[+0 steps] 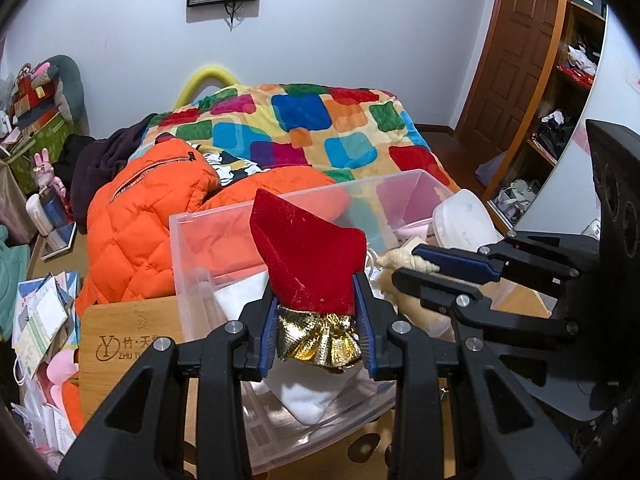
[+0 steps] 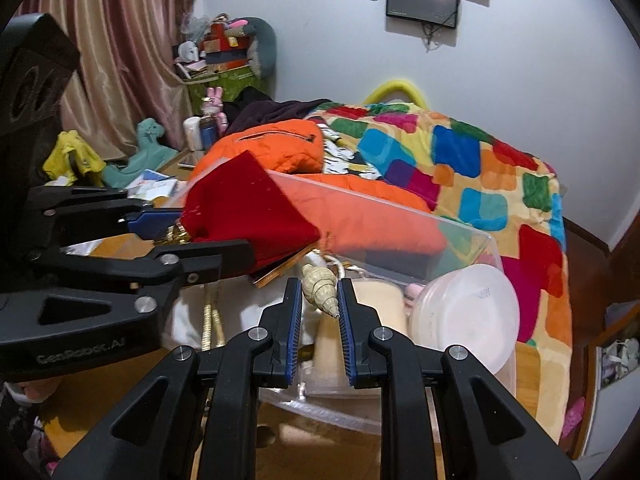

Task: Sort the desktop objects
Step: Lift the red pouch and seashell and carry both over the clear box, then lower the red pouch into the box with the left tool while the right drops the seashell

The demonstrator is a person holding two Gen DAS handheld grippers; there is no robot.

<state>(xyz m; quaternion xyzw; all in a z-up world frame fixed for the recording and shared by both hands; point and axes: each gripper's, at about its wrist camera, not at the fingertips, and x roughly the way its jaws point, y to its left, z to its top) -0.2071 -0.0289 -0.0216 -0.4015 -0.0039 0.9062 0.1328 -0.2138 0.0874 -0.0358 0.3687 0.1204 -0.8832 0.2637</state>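
My left gripper (image 1: 316,284) is shut on a red velvet pouch (image 1: 308,256) with a gold foil neck (image 1: 318,340), held above a clear plastic bin (image 1: 192,220). The pouch also shows in the right wrist view (image 2: 248,208), with the left gripper (image 2: 192,240) at the left. My right gripper (image 2: 318,286) is shut on a cream spiral seashell (image 2: 320,286), held over the same bin (image 2: 452,236). In the left wrist view the right gripper (image 1: 408,266) enters from the right with the shell (image 1: 408,262) between its fingers.
The bin holds a white round lidded container (image 2: 468,316), white cloth (image 1: 308,400) and a beige item (image 2: 376,300). It rests on a bamboo board (image 1: 132,336). Behind are an orange quilted jacket (image 1: 140,220) and a colourful blanket (image 1: 320,128). Papers (image 1: 40,320) lie left.
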